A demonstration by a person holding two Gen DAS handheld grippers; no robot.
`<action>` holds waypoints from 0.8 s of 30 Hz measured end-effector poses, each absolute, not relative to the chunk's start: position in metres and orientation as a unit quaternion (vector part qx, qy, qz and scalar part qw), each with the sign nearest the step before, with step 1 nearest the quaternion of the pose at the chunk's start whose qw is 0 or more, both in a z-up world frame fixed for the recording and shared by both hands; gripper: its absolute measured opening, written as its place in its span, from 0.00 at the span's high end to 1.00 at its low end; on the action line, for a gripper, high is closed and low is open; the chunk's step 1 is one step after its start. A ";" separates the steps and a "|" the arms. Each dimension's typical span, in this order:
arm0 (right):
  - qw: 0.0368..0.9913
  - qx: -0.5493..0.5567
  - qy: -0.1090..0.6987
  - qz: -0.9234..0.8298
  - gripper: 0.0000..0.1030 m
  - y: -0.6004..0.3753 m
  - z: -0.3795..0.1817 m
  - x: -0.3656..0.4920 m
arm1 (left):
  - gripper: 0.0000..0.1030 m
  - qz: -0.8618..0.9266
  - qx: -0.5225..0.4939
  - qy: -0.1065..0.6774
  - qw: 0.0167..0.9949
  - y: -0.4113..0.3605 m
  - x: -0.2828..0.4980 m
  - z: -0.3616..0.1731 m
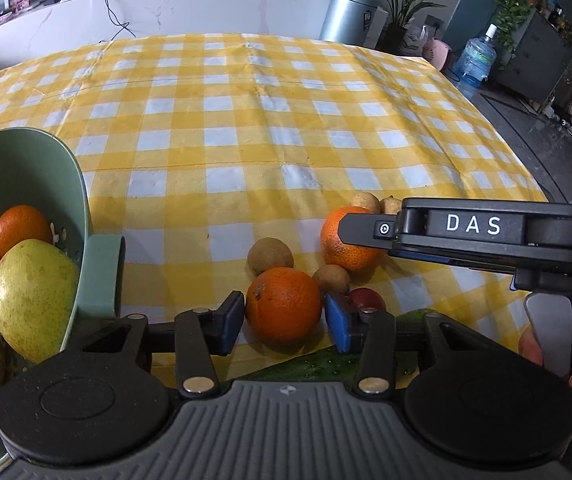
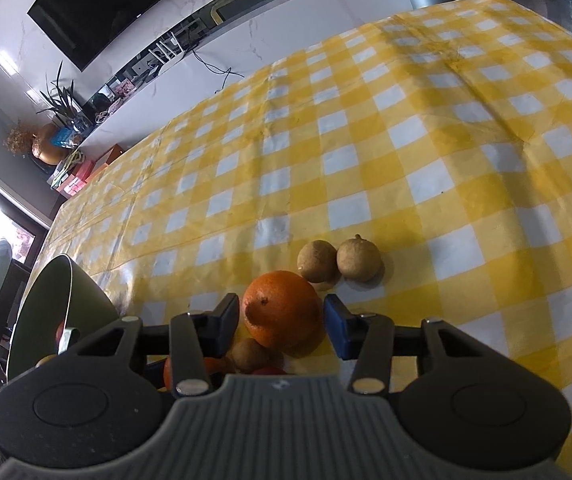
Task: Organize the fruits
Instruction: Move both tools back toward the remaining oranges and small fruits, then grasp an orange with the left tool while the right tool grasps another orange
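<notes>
Left wrist view
- Left gripper (image 1: pixel 284 322): jaws part open around the near orange (image 1: pixel 283 305); left pad at the peel, right pad just clear; grip not confirmed.
- Bowl (image 1: pixel 82 200): green, tipped at left edge; holds two oranges (image 1: pixel 22 228), a pear (image 1: pixel 34 296), one more fruit cut off at bottom left.
- Loose on cloth (image 1: pixel 246 120): far orange (image 1: pixel 347 240), brown fruit (image 1: pixel 270 256), smaller brown fruit (image 1: pixel 331 279), red fruit (image 1: pixel 367 299), two pale ones (image 1: pixel 365 201) behind.
- Right gripper (image 1: pixel 359 236): in from the right, one finger across the far orange.
- Hidden: green item under the gripper body, kind unclear; red fruit half covered by the pad.

Right wrist view
- Right gripper (image 2: pixel 282 322): jaws part open either side of the far orange (image 2: pixel 282 308); gaps at both pads, nothing held.
- Beyond: two brown fruits (image 2: pixel 317 261), touching.
- Bowl (image 2: pixel 66 304): at left, contents nearly all hidden.
- Hidden: brown fruit (image 2: pixel 250 354), orange and red scraps below the fingers, mostly covered.

Progress
- Done: several fruits in the bowl.
- Left: two oranges, the small brown ones, the red one; likely about half.
</notes>
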State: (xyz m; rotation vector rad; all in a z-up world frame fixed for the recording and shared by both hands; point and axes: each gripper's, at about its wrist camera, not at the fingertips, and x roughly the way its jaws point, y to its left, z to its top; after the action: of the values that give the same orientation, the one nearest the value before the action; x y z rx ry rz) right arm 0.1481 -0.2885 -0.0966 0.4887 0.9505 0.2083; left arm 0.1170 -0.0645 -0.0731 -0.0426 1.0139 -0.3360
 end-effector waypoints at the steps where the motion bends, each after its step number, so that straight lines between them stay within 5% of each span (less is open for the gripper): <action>1: 0.854 0.233 0.454 0.099 0.56 -0.288 -0.097 0.149 | 0.53 -0.160 -0.022 0.484 0.860 -0.064 0.117 -0.073; 24: 0.868 0.241 0.423 0.100 0.61 -0.295 -0.084 0.135 | 0.55 -0.179 -0.046 0.440 0.879 -0.052 0.095 -0.035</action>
State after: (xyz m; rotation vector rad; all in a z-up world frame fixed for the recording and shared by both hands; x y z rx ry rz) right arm 0.1348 -0.2947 -0.0838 0.5054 0.8845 0.2102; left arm 0.0950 -0.0522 -0.0348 -0.0954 0.9176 -0.3736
